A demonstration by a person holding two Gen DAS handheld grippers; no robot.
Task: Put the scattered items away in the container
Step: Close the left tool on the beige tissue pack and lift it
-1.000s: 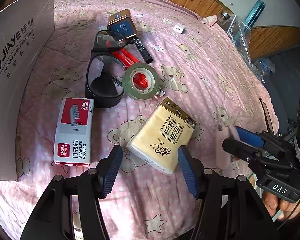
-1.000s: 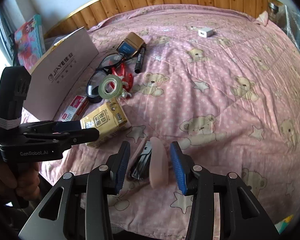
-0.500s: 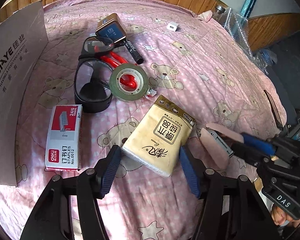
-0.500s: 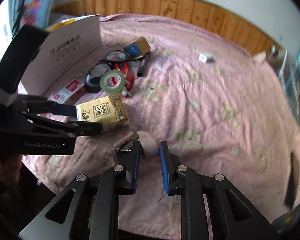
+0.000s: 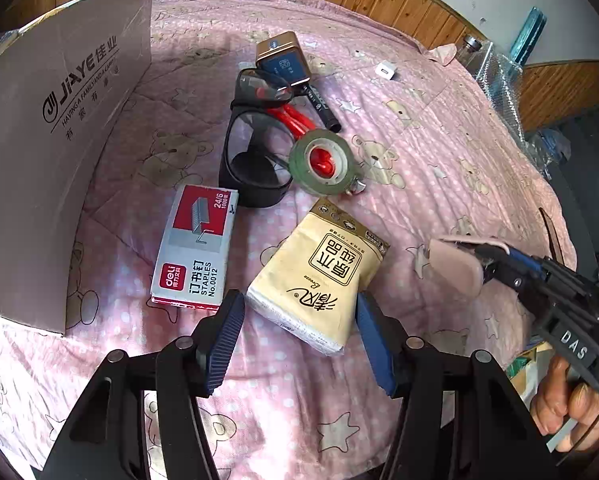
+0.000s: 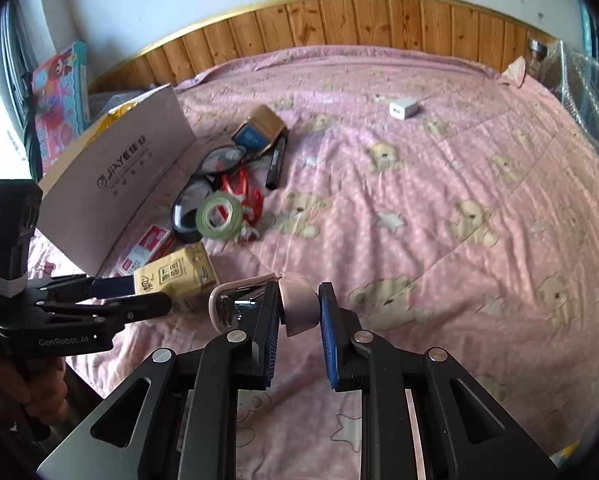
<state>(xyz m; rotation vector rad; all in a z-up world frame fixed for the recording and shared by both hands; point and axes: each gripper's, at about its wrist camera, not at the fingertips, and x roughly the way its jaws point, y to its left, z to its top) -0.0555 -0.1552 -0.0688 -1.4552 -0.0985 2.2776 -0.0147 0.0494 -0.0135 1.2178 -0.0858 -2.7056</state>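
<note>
**Pink stapler held up over the bed**

The right gripper holds a pink stapler. Its jaws are clamped on the stapler, which is lifted above the pink bed. In the left wrist view the stapler sticks out from the right gripper near the right edge, and a hand grips the handle below.

The left gripper has its jaws wide apart. They sit on either side of the near end of a yellow tissue pack, which lies flat on the bed. I cannot tell if the jaws touch it.

Just left of the tissue pack lies a box of staples. Behind them sit black glasses, a roll of green tape, red scissors under the tape, a black marker and a small gold box. A little white plug lies far back, well apart from the rest.

The cardboard box stands on the left side of the bed, near the staples.
</note>
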